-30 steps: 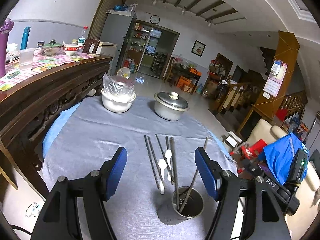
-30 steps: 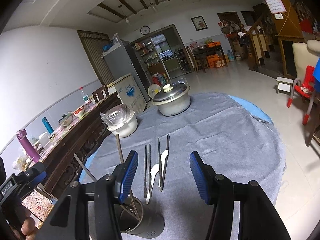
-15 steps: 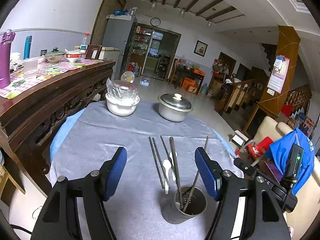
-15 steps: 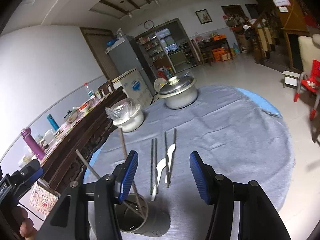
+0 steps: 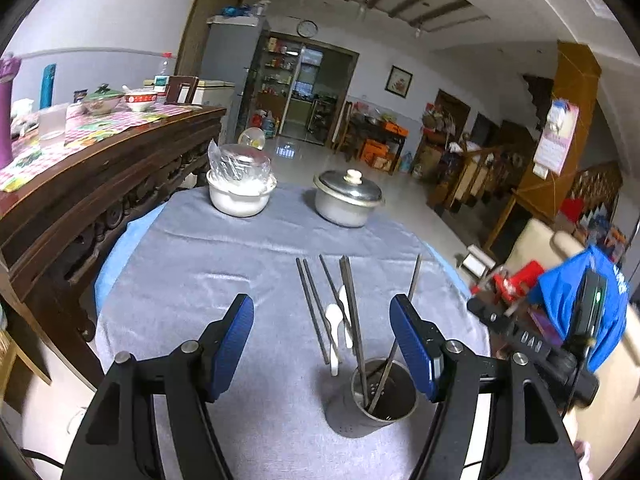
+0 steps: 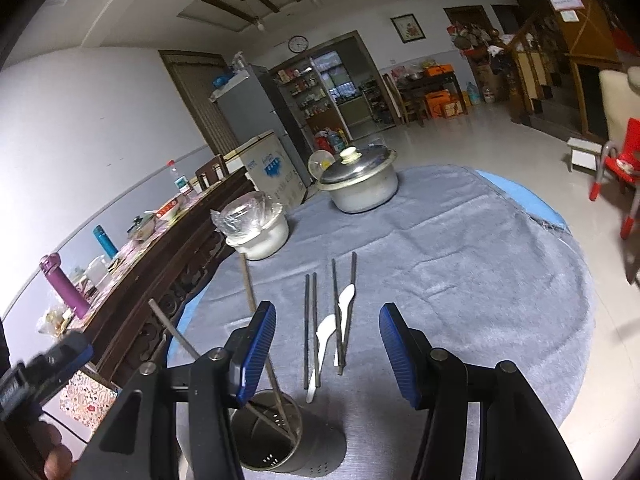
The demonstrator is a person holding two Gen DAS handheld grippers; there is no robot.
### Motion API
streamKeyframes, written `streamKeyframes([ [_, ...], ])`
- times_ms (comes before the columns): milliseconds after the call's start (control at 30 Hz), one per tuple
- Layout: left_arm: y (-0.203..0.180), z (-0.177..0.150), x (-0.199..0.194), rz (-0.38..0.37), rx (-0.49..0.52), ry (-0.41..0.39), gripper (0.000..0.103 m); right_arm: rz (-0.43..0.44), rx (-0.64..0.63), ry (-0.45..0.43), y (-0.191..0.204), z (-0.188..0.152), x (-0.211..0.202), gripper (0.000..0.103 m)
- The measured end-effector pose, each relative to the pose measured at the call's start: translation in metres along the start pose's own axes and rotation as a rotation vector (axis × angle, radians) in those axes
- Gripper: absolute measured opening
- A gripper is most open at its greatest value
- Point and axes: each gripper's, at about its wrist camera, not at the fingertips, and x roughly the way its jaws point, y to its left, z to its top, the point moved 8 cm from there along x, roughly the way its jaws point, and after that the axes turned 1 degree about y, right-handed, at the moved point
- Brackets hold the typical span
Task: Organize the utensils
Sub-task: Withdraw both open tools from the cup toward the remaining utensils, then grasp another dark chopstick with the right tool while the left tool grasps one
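Observation:
A perforated metal utensil holder [image 5: 380, 400] [image 6: 272, 436] stands on the grey tablecloth [image 5: 192, 280] with two metal chopsticks [image 5: 352, 312] [image 6: 250, 284] leaning in it. Beyond it, two pairs of chopsticks [image 5: 312, 308] [image 6: 310, 320] and two white spoons [image 5: 334, 320] [image 6: 324, 332] lie flat on the cloth. My left gripper [image 5: 324, 346] hovers open just left of the holder, its blue pads holding nothing. My right gripper [image 6: 328, 354] is open above the near ends of the lying utensils, with the holder under its left finger [image 6: 256, 352].
At the far side of the cloth sit a white bowl with a plastic cover [image 5: 240, 196] and a lidded metal pot [image 5: 346, 200]. A dark wooden sideboard [image 5: 100, 184] with bottles and dishes runs along the left. The right gripper's body [image 5: 532, 344] is at the right edge.

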Motion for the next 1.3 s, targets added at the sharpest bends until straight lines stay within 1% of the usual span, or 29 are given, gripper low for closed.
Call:
streamKeyframes([
  [100, 0.008, 0.003, 0.006, -0.006, 0.008, 0.023, 0.071, -0.007, -0.009, 0.029, -0.005, 0.008, 0.011, 0.058],
  [167, 0.022, 0.011, 0.01, -0.013, -0.014, 0.042, 0.071, -0.004, -0.031, 0.056, -0.008, 0.016, 0.023, 0.058],
  [200, 0.032, 0.018, 0.013, -0.015, -0.036, 0.049, 0.071, -0.001, -0.035, 0.077, -0.011, 0.021, 0.032, 0.058],
  [267, 0.048, 0.031, 0.021, -0.024, -0.068, 0.066, 0.071, 0.019, -0.033, 0.149, -0.019, 0.03, 0.057, 0.057],
  [367, 0.068, 0.044, 0.049, -0.035, -0.104, 0.131, 0.072, 0.029, -0.023, 0.231, -0.031, 0.036, 0.098, 0.055],
  [400, 0.078, 0.048, 0.065, -0.027, -0.13, 0.157, 0.072, 0.037, -0.007, 0.272, -0.036, 0.038, 0.116, 0.054],
  [467, 0.09, 0.048, 0.096, -0.014, -0.154, 0.216, 0.072, 0.059, 0.03, 0.35, -0.043, 0.037, 0.151, 0.048],
  [533, 0.097, 0.043, 0.132, -0.004, -0.181, 0.287, 0.072, 0.073, 0.031, 0.411, -0.042, 0.036, 0.182, 0.044],
  [633, 0.096, 0.033, 0.183, -0.008, -0.19, 0.391, 0.072, 0.069, 0.037, 0.463, -0.04, 0.038, 0.225, 0.043],
  [700, 0.092, 0.025, 0.218, 0.008, -0.183, 0.462, 0.071, 0.065, 0.043, 0.495, -0.037, 0.04, 0.25, 0.043],
  [767, 0.087, 0.017, 0.243, -0.003, -0.188, 0.515, 0.071, 0.045, 0.042, 0.53, -0.035, 0.04, 0.277, 0.042],
  [800, 0.083, 0.012, 0.26, -0.013, -0.194, 0.554, 0.068, 0.033, 0.038, 0.542, -0.035, 0.04, 0.287, 0.042],
  [833, 0.08, 0.009, 0.272, -0.012, -0.196, 0.579, 0.063, 0.013, 0.031, 0.561, -0.034, 0.04, 0.299, 0.042],
  [900, 0.075, 0.006, 0.292, -0.009, -0.183, 0.622, 0.058, -0.026, 0.018, 0.591, -0.034, 0.037, 0.319, 0.042],
  [933, 0.073, 0.004, 0.303, -0.007, -0.177, 0.644, 0.057, -0.054, 0.014, 0.609, -0.036, 0.036, 0.328, 0.042],
  [1000, 0.069, 0.002, 0.316, -0.004, -0.174, 0.667, 0.057, -0.085, 0.008, 0.634, -0.039, 0.033, 0.343, 0.039],
  [1033, 0.066, 0.002, 0.324, -0.002, -0.168, 0.677, 0.057, -0.1, 0.0, 0.646, -0.04, 0.031, 0.349, 0.034],
  [1067, 0.065, 0.003, 0.33, -0.001, -0.164, 0.684, 0.057, -0.121, -0.009, 0.655, -0.042, 0.03, 0.354, 0.031],
  [1100, 0.062, 0.002, 0.336, -0.004, -0.162, 0.693, 0.057, -0.141, -0.016, 0.663, -0.045, 0.027, 0.358, 0.03],
  [1133, 0.06, 0.001, 0.341, -0.01, -0.166, 0.702, 0.057, -0.144, -0.031, 0.645, -0.045, 0.03, 0.358, 0.022],
  [1167, 0.056, 0.001, 0.346, -0.021, -0.176, 0.711, 0.057, -0.141, -0.043, 0.656, -0.044, 0.028, 0.36, 0.013],
  [1233, 0.053, 0.003, 0.356, -0.028, -0.19, 0.717, 0.057, -0.132, -0.051, 0.652, -0.044, 0.027, 0.36, 0.009],
  [1300, 0.05, 0.006, 0.364, -0.025, -0.198, 0.712, 0.057, -0.116, -0.05, 0.644, -0.046, 0.027, 0.358, 0.009],
])
